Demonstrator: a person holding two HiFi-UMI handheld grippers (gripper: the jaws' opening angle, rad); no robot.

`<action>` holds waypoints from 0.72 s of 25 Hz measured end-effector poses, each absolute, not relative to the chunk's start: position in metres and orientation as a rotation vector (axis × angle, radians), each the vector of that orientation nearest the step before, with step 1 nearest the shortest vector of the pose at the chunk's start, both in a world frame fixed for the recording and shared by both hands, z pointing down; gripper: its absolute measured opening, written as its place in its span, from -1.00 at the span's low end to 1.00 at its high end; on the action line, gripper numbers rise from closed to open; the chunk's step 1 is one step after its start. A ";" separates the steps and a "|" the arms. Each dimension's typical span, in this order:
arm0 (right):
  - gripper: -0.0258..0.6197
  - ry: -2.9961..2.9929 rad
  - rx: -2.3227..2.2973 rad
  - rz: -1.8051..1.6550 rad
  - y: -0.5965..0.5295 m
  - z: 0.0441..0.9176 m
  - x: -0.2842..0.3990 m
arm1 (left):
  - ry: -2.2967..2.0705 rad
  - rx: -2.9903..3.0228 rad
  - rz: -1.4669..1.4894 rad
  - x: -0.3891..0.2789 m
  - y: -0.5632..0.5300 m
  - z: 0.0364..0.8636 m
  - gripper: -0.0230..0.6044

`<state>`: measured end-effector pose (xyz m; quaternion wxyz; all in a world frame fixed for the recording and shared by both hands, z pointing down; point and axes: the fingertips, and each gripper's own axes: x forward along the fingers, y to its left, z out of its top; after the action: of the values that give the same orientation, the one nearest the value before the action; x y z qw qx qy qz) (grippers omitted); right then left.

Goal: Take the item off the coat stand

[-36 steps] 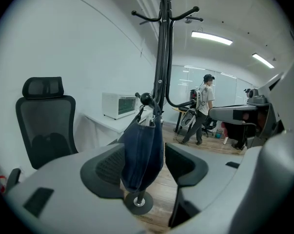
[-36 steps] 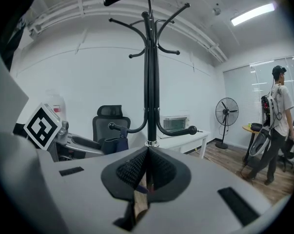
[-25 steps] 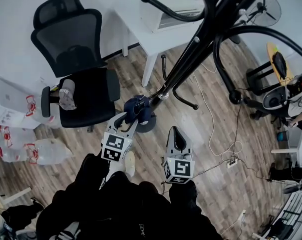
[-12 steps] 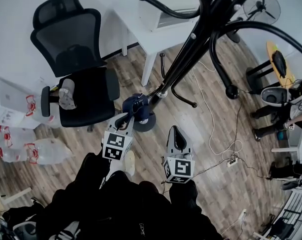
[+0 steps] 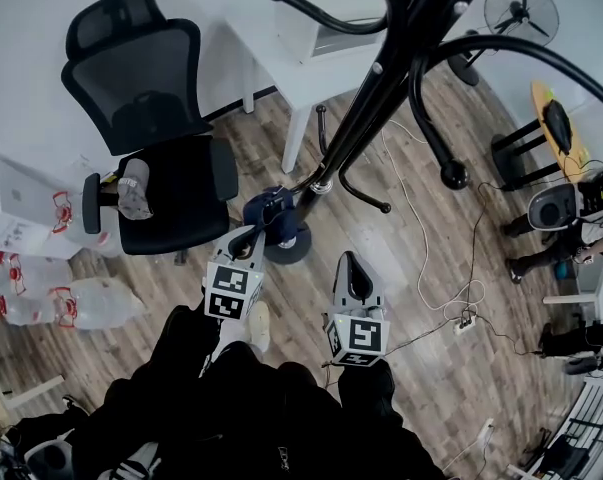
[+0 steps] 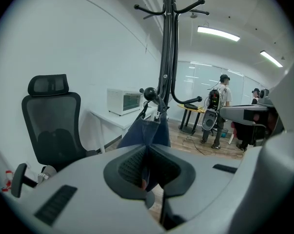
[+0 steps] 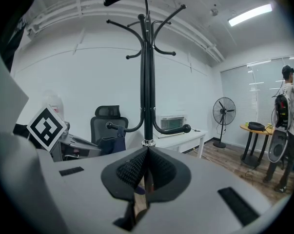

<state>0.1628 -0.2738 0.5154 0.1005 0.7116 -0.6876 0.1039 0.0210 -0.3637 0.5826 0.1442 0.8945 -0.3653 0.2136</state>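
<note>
A dark blue fabric bag [image 5: 270, 210] hangs from a low hook of the black coat stand [image 5: 381, 78]. My left gripper [image 5: 249, 238] reaches it from the near side. In the left gripper view the blue bag [image 6: 149, 129] hangs from the knobbed hook and its lower edge is pinched by the shut left gripper [image 6: 147, 150]. My right gripper [image 5: 351, 266] hovers to the right, apart from the stand. Its jaws are shut with nothing between them [image 7: 147, 152]. The right gripper view shows the stand [image 7: 147, 82] straight ahead and the bag [image 7: 108, 144] at the left.
A black office chair [image 5: 161, 168] stands to the left and a white table [image 5: 316, 73] with a microwave behind the stand. Water bottles [image 5: 71, 303] lie at the left. Cables and a power strip [image 5: 464, 320] run over the floor. A person [image 5: 571, 218] and a fan [image 5: 521, 13] are at the right.
The left gripper's jaws have closed on the blue bag. Both grippers have stayed almost in place, and the head view has shifted slightly.
</note>
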 end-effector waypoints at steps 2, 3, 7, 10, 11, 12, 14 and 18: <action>-0.87 -2.033 2.103 0.305 -0.272 0.514 0.164 | -1.063 2.577 0.607 0.020 -0.364 0.579 -0.83; -0.87 -2.034 2.104 0.304 -0.271 0.514 0.164 | -1.065 2.577 0.603 0.020 -0.363 0.578 -0.83; -0.87 -2.039 2.104 0.303 -0.274 0.512 0.168 | -1.075 2.574 0.581 0.020 -0.366 0.569 -0.84; -0.87 -2.046 2.102 0.299 -0.272 0.510 0.168 | -1.088 2.576 0.568 0.020 -0.365 0.560 -0.84; -0.87 -2.050 2.102 0.296 -0.271 0.509 0.168 | -1.093 2.578 0.563 0.020 -0.364 0.557 -0.84; -0.87 -2.053 2.101 0.293 -0.269 0.508 0.168 | -1.098 2.581 0.558 0.020 -0.363 0.554 -0.84; -0.87 -2.059 2.100 0.286 -0.267 0.506 0.168 | -1.108 2.585 0.547 0.019 -0.360 0.548 -0.83; -0.87 -2.072 2.103 0.268 -0.262 0.498 0.169 | -1.136 2.588 0.526 0.017 -0.356 0.536 -0.84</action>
<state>0.1689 -0.2618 0.4976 0.0885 0.7066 -0.6963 0.0900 0.0169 -0.3560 0.5359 0.1329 0.8923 -0.3916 0.1812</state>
